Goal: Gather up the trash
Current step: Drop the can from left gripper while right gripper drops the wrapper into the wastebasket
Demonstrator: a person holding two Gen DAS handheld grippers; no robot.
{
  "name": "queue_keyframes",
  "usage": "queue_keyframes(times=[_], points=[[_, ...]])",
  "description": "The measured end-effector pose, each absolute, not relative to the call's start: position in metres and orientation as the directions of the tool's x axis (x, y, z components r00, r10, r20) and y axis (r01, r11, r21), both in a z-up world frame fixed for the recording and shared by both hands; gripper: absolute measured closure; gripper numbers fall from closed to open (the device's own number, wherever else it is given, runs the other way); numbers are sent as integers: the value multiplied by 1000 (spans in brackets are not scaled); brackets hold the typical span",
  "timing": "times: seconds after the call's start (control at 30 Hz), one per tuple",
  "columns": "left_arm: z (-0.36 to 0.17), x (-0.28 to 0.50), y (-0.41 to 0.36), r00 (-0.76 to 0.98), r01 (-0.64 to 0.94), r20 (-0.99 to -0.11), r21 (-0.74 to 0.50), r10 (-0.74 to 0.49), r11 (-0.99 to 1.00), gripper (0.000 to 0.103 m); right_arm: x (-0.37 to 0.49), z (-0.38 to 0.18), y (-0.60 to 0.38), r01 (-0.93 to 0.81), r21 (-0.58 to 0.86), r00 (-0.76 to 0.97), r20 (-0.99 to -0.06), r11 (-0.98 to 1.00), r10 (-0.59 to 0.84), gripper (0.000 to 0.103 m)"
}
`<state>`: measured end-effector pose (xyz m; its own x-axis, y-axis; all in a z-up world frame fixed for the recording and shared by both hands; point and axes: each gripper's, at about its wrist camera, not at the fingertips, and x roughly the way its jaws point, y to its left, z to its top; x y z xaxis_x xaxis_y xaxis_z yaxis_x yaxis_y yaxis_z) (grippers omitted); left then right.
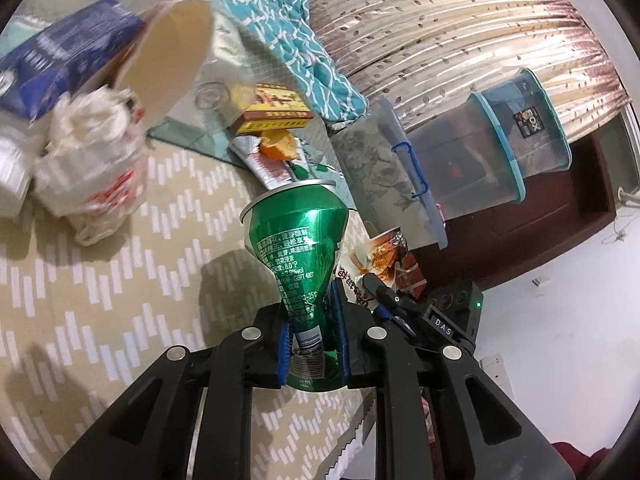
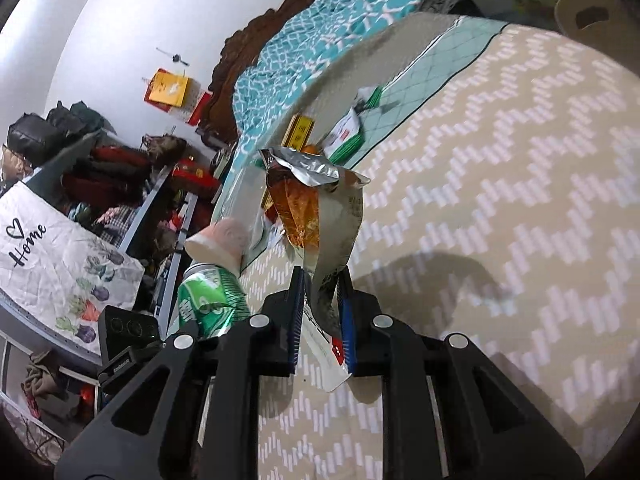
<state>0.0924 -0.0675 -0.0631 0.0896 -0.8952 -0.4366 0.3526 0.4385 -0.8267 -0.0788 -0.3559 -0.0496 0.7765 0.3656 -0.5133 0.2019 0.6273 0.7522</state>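
Left wrist view, upper left of frame: blue carton [image 1: 60,56], tipped paper cup [image 1: 172,56] and crumpled white bag [image 1: 92,160], lying together on the patterned bed cover [image 1: 100,300]. Upper centre: yellow and red box [image 1: 276,114], with orange peel [image 1: 280,148] just below it. Centre and lower centre: left tool [image 1: 312,344] clamped on a crushed green can [image 1: 296,256], held up clear of the cover. Right of centre: stacked clear storage bins [image 1: 500,152].

Right wrist view, lower left of frame: same green can, seen from the side. Centre: right tool [image 2: 322,316] clamped on the lower end of an opened snack wrapper [image 2: 320,208], silver lining showing at the top, lifted off the cover. Above it: more litter near the teal blanket [image 2: 320,28].

Likely step: both pieces picked up, ready for carrying off. No bin for rubbish in view; next move calls for finding one and opening each tool over it, then returning for the cup, bag and peel.
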Motion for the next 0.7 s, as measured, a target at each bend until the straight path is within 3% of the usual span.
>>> queue_keyframes(times=[0.37,0.7], points=[[-35,100,-187,-70,493,-487,-776,-871,394,87,-128,-38,-438,304,728,851,-497,615,168,84],[1,94,-418,-217,687,-573,-665,-790,294,87,-179,-33,-577,494,682,844,-526,539,-106,84]])
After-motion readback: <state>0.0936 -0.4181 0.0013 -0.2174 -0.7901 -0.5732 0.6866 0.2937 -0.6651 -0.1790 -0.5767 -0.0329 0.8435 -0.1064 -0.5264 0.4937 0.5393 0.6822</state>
